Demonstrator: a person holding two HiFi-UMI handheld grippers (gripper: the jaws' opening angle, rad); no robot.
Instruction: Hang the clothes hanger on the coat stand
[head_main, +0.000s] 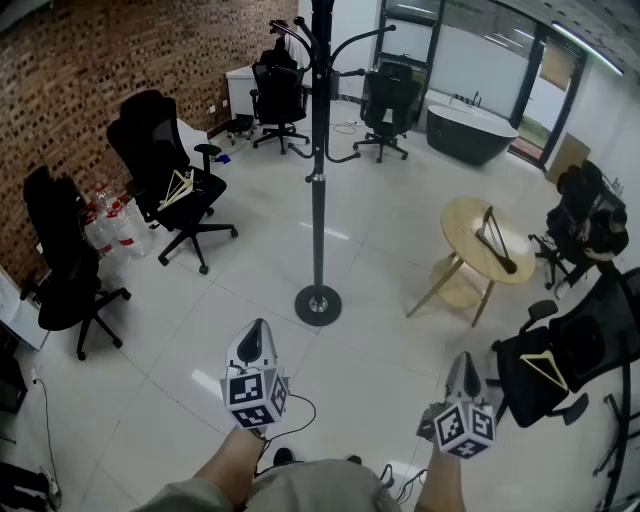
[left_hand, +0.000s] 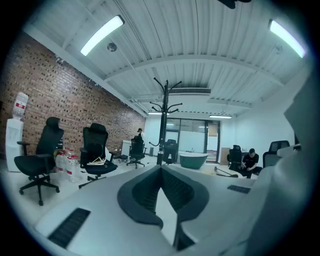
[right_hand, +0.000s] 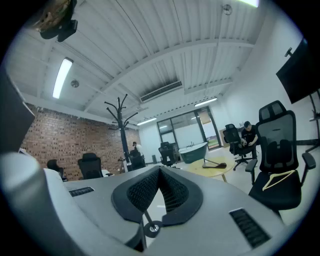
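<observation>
Not started: the coat stand (head_main: 319, 150) is mid-floor with no hanger visible on its hooks, well apart from both grippers. Hangers to fetch: a pale wooden hanger (head_main: 178, 188) on the left chair (head_main: 150, 140), a second pale hanger (head_main: 545, 366) on the right chair (head_main: 590, 345), and a dark hanger (head_main: 494, 238) on the round table (head_main: 462, 222). The left gripper (head_main: 258, 328) and right gripper (head_main: 463, 360) both have jaws closed tip to tip, holding nothing.

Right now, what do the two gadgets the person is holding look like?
Both the left claw and right claw are pale grey and taper to a point, with black ridged pads inside. Each carries a cube of black-and-white square markers.
</observation>
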